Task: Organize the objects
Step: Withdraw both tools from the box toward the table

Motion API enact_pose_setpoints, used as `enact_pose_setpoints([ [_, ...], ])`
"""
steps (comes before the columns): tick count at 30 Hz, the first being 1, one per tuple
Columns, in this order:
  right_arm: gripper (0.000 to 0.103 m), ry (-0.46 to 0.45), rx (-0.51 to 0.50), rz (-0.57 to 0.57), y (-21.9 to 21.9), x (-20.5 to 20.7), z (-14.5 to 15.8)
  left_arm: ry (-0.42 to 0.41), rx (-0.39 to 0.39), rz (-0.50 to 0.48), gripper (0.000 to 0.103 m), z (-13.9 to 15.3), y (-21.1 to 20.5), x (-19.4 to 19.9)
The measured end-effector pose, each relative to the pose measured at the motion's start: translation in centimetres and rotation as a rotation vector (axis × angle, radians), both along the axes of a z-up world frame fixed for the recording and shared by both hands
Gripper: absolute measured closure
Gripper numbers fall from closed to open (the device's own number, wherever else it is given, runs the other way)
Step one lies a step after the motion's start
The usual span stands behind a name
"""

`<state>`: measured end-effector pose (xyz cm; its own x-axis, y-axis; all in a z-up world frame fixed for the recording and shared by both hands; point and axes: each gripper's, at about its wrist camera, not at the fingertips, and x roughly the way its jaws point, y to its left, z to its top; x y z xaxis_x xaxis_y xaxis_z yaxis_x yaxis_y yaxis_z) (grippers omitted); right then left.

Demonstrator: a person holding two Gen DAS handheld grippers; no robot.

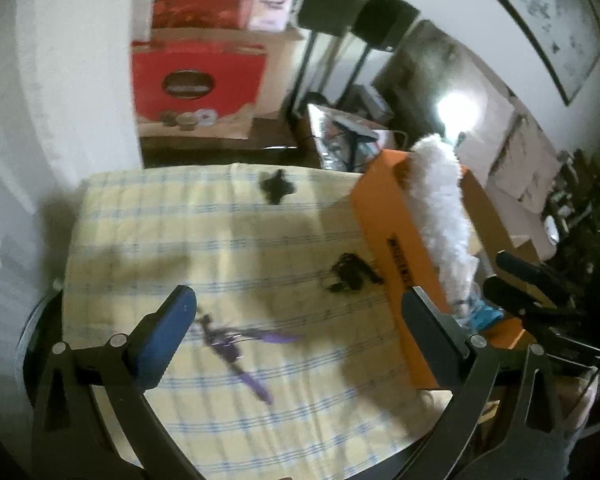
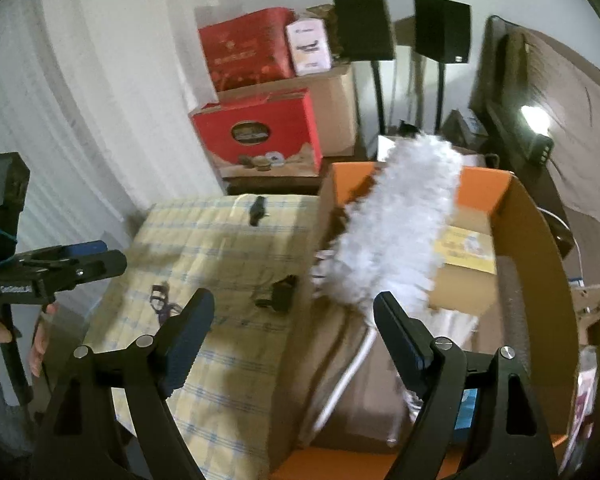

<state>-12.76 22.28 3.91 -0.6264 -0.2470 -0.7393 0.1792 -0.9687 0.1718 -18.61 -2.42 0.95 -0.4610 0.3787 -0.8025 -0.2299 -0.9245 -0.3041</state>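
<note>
A white fluffy duster leans in an open orange box, its head over the far rim and its white handle running down inside. My right gripper hangs open just above the box's near-left corner, holding nothing. On the yellow checked cloth lie a purple item, a black clip beside the orange box, and a small black piece near the far edge. My left gripper is open above the purple item. The duster shows at the right.
Red cartons and cardboard boxes are stacked behind the table, with two black speakers on stands. Inside the orange box sit a cardboard pack with a yellow label and something blue. A hand holds the left gripper at the table's left.
</note>
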Motion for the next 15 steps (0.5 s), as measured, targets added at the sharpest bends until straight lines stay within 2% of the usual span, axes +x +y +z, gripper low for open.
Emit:
enact_pose_setpoints([
  [7,0.02,-0.011,0.01,0.057,-3.2,-2.5,0.3,-0.001,-0.017,0.069,0.001,-0.8,-3.3,-0.3],
  [15,0.02,-0.017,0.028,0.086,-7.0,-6.4,0.2,0.019,-0.086,0.146,0.001,-1.7,-5.5,-1.1],
])
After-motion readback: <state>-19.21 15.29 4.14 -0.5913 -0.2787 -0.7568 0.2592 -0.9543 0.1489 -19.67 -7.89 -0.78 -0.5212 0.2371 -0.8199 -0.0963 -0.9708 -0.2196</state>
